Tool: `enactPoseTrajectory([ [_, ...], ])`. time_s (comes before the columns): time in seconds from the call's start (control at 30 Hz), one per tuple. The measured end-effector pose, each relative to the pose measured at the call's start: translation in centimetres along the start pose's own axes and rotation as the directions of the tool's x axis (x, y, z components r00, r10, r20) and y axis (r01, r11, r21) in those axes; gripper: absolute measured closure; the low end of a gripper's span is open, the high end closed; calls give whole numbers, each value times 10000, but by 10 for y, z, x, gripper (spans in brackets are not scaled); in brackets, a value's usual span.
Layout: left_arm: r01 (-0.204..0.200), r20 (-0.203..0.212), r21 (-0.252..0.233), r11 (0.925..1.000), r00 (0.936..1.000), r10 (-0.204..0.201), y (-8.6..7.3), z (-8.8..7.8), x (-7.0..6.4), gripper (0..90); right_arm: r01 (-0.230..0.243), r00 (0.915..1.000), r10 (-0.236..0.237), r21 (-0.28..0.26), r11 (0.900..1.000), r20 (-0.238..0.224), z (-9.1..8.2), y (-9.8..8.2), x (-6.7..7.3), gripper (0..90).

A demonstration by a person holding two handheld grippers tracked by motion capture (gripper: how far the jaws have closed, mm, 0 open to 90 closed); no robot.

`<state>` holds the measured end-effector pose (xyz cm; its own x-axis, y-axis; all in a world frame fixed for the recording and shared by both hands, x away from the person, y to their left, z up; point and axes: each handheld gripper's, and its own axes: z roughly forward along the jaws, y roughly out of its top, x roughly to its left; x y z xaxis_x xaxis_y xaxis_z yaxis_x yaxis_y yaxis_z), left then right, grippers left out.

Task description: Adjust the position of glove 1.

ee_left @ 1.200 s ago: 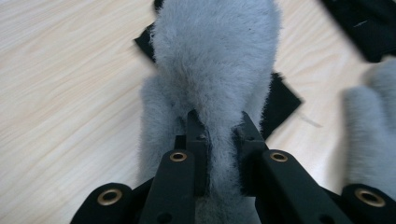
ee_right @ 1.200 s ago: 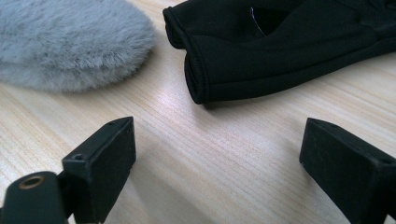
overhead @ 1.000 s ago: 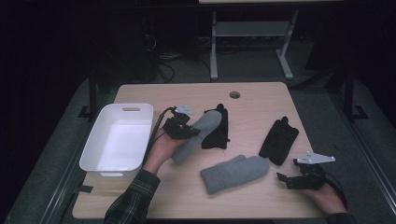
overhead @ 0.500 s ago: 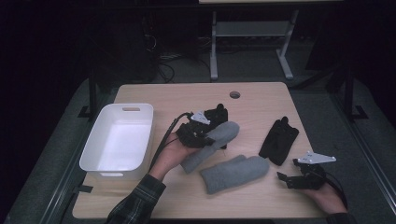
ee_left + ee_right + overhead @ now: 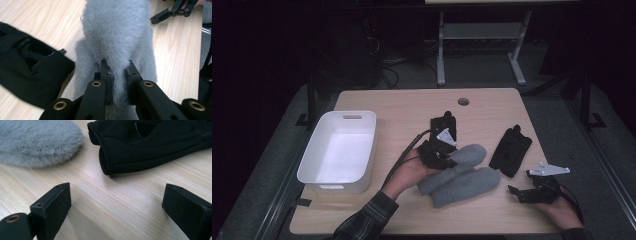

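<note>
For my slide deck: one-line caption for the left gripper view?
Left gripper pinching a fluffy grey mitten above the wooden table, beside a black fabric glove.

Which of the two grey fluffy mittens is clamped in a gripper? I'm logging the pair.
The upper grey mitten: the left gripper pinches its cuff end. The other grey mitten lies free beside it.

A lab or workroom. A bare wooden desk (image 5: 412, 107) stands on grey carpet (image 5: 557, 107). Loose cables (image 5: 387, 70) trail behind it.
</note>
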<state>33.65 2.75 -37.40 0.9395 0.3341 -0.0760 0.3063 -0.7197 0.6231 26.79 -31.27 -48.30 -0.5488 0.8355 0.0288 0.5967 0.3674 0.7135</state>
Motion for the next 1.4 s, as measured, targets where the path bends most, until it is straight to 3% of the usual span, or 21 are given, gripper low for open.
enactPoseTrajectory([
  [0.2, -160, 147, -83, 9998, 9998, 161, 8, 12, -12, 806, -4, 10000, 4, -12, 10000, 5, 0, 0, 0, 83],
  [0.27, -487, 143, 116, 9987, 9987, 485, 11, 16, -15, 805, -4, 10000, 4, -1, 10000, -2, 0, 0, 0, 83],
  [0.33, -646, 249, 408, 9971, 9977, 636, 13, 24, -20, 805, -2, 10000, 2, -1, 10000, -4, 0, 0, 0, 83],
  [0.4, -560, 285, 381, 9977, 9981, 549, 13, 27, -22, 805, -6, 10000, 6, -1, 10000, -5, 0, 0, 0, 83],
  [0.47, -821, 286, 639, 9946, 9964, 804, 15, 32, -24, 804, -4, 10000, 4, 0, 10000, -5, 0, 0, 0, 83],
  [0.6, -642, 474, 804, 9947, 9970, 605, 13, 44, -22, 758, -6, 10000, 6, -1, 10000, -2, 0, 0, 0, 83],
  [0.63, -488, 636, 739, 9961, 9970, 441, 10, 50, -22, 723, -5, 10000, 5, -2, 10000, -3, 0, 0, 0, 83],
  [0.83, -533, 762, 237, 9983, 9958, 514, 8, 47, -22, 441, -7, 10000, 7, -1, 10000, -4, 0, 0, 0, 82],
  [0.87, -594, 722, -118, 9982, 9956, 601, 9, 40, -21, 425, -7, 10000, 7, -1, 10000, -4, 0, 0, 0, 83],
  [0.9, -594, 722, -118, 9982, 9956, 601, 9, 40, -21, 412, -4, 10000, 4, -3, 10000, -2, 0, 0, 0, 83],
  [1.0, -521, 698, -762, 9957, 9959, 574, 10, 27, -18, 402, -5, 10000, 5, -2, 10000, -3, 0, 0, 0, 83],
  [1.07, -483, 398, -922, 9946, 9978, 521, 11, 18, -9, 406, -5, 10000, 5, 1, 10000, -2, 0, 0, 0, 82],
  [1.17, -283, 262, -944, 9951, 9992, 309, 9, 16, 0, 404, 2, 10000, -2, 0, 10000, 0, 0, 0, 0, 82],
  [1.23, 177, 342, -888, 9959, 9993, -147, 4, 19, 11, 372, 3, 10000, -3, 2, 10000, -2, 0, 0, 0, 82],
  [1.27, 177, 342, -888, 9959, 9993, -147, 4, 19, 11, 353, 3, 10000, -3, 2, 10000, -2, 0, 0, 0, 82],
  [1.4, 452, 856, -807, 9957, 9956, -382, -3, 30, 14, 281, 6, 10000, -6, -1, 10000, -2, 0, 0, 0, 82],
])
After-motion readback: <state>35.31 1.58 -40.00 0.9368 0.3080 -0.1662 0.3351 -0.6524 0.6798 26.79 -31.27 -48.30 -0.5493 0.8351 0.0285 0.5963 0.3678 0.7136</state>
